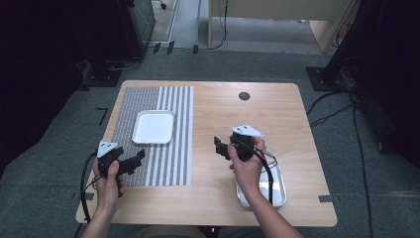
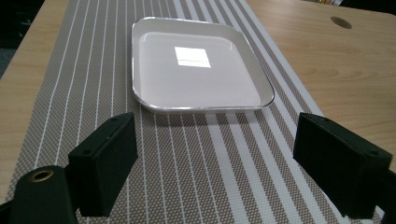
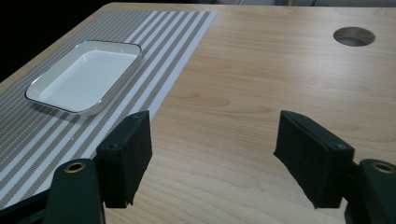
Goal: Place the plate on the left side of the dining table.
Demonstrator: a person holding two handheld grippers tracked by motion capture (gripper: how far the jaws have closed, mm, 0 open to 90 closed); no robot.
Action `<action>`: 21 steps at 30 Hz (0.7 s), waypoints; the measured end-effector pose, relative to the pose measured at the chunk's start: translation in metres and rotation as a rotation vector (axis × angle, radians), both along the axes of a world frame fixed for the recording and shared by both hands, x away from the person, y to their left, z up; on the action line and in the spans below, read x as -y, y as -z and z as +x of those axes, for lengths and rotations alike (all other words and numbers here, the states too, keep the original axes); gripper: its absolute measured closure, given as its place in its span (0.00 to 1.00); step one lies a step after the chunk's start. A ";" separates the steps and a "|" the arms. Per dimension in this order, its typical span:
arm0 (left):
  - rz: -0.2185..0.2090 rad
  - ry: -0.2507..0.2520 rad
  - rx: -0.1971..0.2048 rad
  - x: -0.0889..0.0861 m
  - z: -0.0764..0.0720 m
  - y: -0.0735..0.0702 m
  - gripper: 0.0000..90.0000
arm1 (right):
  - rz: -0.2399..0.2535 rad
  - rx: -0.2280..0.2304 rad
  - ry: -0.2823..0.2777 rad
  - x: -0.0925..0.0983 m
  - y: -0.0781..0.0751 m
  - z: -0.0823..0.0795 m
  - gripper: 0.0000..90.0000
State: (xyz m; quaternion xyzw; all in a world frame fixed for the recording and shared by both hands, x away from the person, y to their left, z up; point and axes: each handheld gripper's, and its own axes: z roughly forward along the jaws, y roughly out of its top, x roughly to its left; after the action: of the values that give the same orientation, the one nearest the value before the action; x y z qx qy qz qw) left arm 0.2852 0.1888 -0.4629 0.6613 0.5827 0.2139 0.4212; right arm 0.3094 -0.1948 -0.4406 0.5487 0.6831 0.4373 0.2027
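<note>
A white square plate (image 1: 153,127) lies on a striped grey placemat (image 1: 173,163) on the left half of the wooden table. My left gripper (image 1: 138,159) hovers over the mat's near left part, pointing toward the plate. In the left gripper view its jaws stand open (image 2: 215,158) with nothing between them, and the plate (image 2: 196,65) lies just ahead. My right gripper (image 1: 219,147) is held over bare wood at the table's middle, pointing left. The right gripper view shows it open (image 3: 212,154) and empty, with the plate (image 3: 84,77) off to the left.
A shiny metal tray (image 1: 276,191) sits near the front right edge, partly under the right forearm. A round cable hole (image 1: 244,96) is at the back of the table (image 1: 297,129). Cables trail from both grippers toward the person.
</note>
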 end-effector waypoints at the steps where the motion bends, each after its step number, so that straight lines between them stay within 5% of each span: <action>1: 0.003 -0.005 -0.003 -0.002 -0.002 0.003 0.15 | 0.000 0.000 0.001 0.003 0.000 -0.001 0.30; 21: 0.052 -0.036 -0.008 -0.031 -0.030 0.021 0.13 | -0.015 0.014 0.089 0.078 0.006 -0.031 0.30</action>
State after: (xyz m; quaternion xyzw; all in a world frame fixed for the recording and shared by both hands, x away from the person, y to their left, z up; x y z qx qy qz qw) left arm 0.2551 0.2203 -0.4843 0.6623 0.5904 0.2340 0.3976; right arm 0.2784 -0.2726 -0.4466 0.5740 0.6599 0.4263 0.2309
